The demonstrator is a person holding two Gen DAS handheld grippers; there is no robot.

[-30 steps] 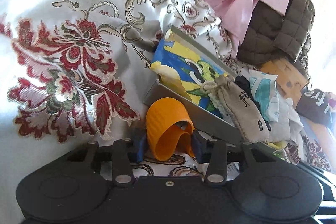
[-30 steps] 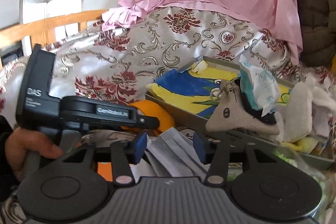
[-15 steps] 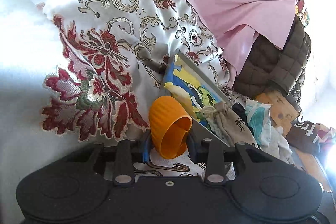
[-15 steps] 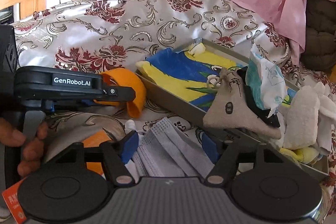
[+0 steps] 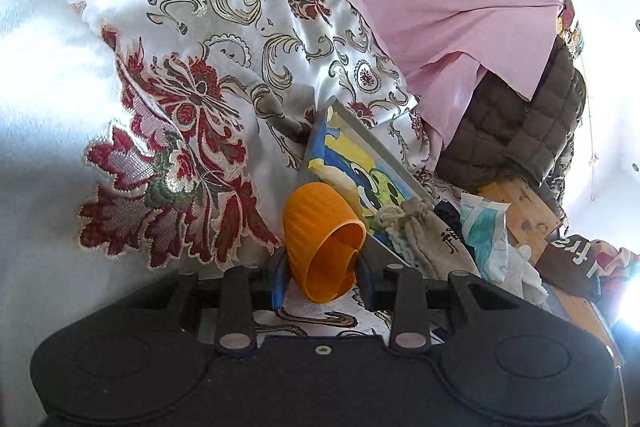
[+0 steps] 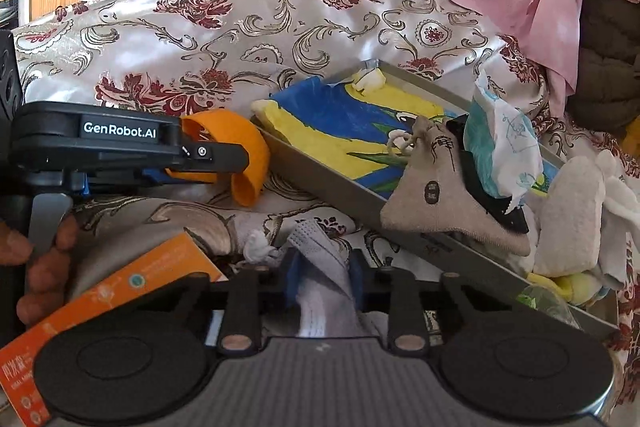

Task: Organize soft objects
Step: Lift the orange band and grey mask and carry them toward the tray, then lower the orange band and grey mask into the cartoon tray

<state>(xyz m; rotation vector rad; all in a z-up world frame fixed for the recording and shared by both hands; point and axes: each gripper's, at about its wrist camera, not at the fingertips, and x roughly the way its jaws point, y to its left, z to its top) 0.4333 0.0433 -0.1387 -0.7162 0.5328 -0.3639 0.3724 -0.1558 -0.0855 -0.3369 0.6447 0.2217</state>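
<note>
Jaws' tips hidden by face mask (image 6: pixel 320 259).

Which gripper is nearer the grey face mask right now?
Right. The right gripper has just closed on the face mask; the left gripper holds the orange cup farther back.

Two handheld grippers, each with blue pads on black linkage arms pinned by silver rivets. The left gripper (image 5: pixel 322 277) has a smooth black body with two round discs and a small screw at its centre. The right gripper (image 6: pixel 322 277) has a ribbed grey body. Seen at 9 o'clock from the right camera, the left gripper bears white "GenRobot.AI" lettering above a hand (image 6: pixel 38 267) on its grey trigger.
</note>
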